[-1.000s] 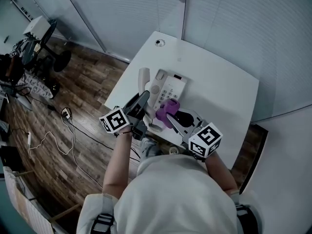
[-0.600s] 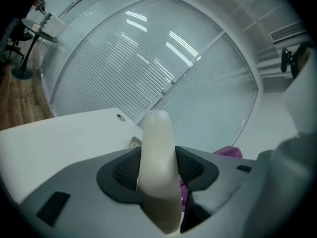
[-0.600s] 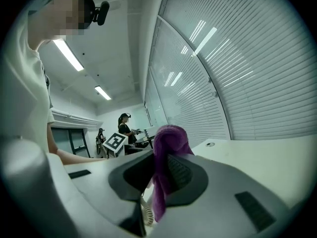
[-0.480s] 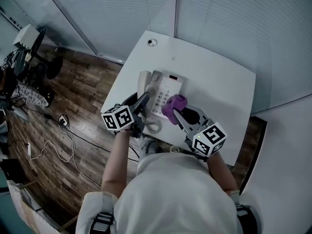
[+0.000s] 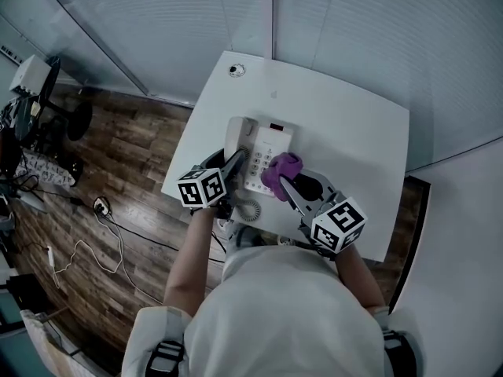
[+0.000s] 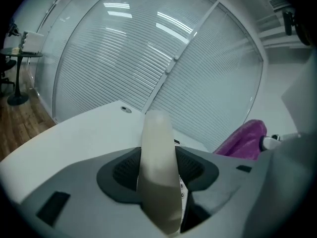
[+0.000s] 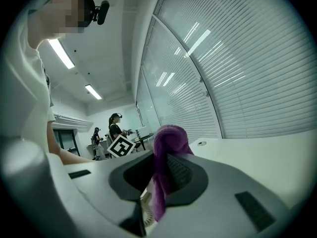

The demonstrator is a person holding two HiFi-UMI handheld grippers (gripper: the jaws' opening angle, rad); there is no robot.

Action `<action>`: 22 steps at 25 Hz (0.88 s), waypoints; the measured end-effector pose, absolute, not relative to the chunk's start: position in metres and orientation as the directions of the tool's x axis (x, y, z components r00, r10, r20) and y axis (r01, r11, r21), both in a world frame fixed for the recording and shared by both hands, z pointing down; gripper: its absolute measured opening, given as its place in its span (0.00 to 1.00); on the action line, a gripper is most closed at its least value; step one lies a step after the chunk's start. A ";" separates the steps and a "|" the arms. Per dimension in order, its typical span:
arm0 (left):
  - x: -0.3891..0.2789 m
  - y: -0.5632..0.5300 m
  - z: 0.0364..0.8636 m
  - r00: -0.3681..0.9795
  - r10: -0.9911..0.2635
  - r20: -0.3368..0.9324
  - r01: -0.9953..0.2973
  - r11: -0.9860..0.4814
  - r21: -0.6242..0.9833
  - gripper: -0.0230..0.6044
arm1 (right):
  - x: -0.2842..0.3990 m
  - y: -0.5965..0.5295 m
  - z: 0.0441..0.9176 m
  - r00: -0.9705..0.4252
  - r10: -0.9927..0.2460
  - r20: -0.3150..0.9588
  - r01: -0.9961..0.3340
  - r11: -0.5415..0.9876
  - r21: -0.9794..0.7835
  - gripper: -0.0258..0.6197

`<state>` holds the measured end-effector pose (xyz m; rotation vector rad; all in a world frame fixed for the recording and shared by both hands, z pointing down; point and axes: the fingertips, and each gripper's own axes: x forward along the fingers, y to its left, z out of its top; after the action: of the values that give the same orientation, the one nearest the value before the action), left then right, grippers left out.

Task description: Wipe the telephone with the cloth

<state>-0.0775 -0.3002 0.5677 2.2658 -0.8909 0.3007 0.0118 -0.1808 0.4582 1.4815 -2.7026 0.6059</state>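
Note:
A white desk telephone (image 5: 267, 155) lies on the white table (image 5: 346, 140). Its cream handset (image 5: 234, 134) (image 6: 157, 172) is clamped in my left gripper (image 5: 233, 161) (image 6: 158, 182), whose jaws are shut on it at the phone's left side. My right gripper (image 5: 284, 181) (image 7: 161, 182) is shut on a purple cloth (image 5: 280, 168) (image 7: 166, 167), which bunches over the keypad's near right part. In the left gripper view the cloth (image 6: 245, 140) shows at the right. The coiled cord (image 5: 245, 207) curls by the table's near edge.
A small round grommet (image 5: 236, 70) sits at the table's far left corner. Glass walls with blinds (image 5: 196, 22) stand behind the table. Cables (image 5: 94, 234) and a socket lie on the wood floor at the left. Other people stand far off in the right gripper view.
The left gripper moved forward onto the handset at the phone's left side. The right gripper carried the purple cloth up onto the keypad.

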 end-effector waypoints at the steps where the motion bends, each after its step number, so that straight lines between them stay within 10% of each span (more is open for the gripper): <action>1: -0.077 -0.302 0.571 0.736 -0.513 0.441 -0.676 -0.540 0.500 0.40 | 0.012 -0.182 0.459 -0.552 -0.813 0.186 -0.814 0.477 -0.332 0.14; 22: -0.063 -0.314 0.589 0.649 -0.513 0.562 -0.744 -0.585 0.324 0.40 | 0.012 -0.190 0.469 -0.536 -0.818 0.207 -0.822 0.449 -0.351 0.14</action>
<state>-0.0629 -0.3139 0.5895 2.3256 -0.9760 0.5631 0.0124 -0.1899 0.4687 1.5093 -2.6677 0.6534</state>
